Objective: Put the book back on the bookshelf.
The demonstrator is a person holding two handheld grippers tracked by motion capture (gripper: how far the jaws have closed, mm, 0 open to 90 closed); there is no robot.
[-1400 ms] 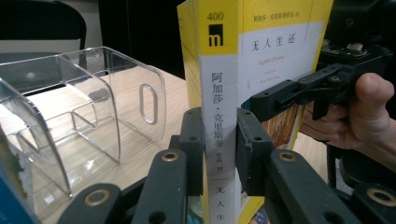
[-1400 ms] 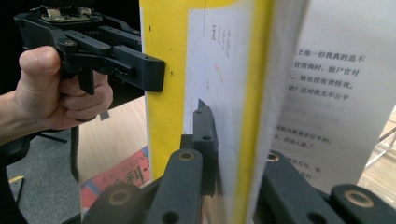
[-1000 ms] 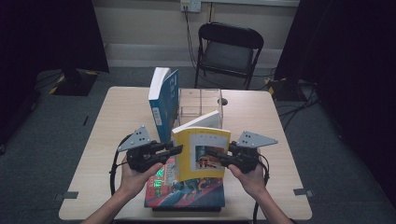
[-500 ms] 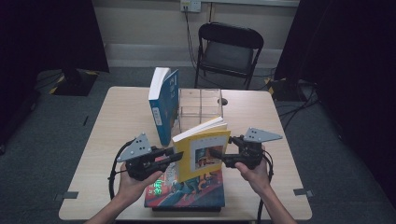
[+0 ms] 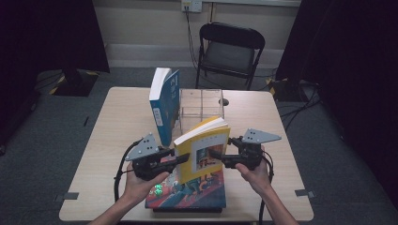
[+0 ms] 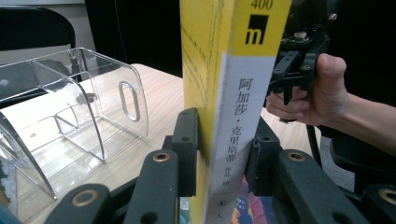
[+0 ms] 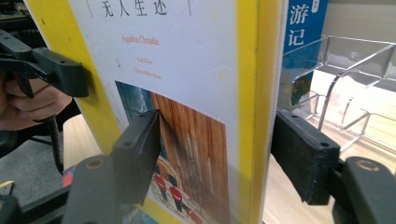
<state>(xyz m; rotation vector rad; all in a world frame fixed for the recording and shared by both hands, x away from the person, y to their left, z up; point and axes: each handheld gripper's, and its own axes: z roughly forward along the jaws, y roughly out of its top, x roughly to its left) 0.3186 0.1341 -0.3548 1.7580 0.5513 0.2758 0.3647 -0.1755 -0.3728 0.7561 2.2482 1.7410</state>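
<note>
Yellow book (image 5: 202, 150) between both hand-held grippers

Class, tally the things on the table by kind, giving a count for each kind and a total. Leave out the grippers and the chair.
Books: 3 (yellow book, blue book, colourful flat book)
Clear plastic racks: 1 (clear rack)
Total: 4

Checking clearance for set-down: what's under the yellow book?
A colourful flat book lies under the upright yellow book, which the left gripper clamps at the spine. Whether the two books touch is hidden.
</note>
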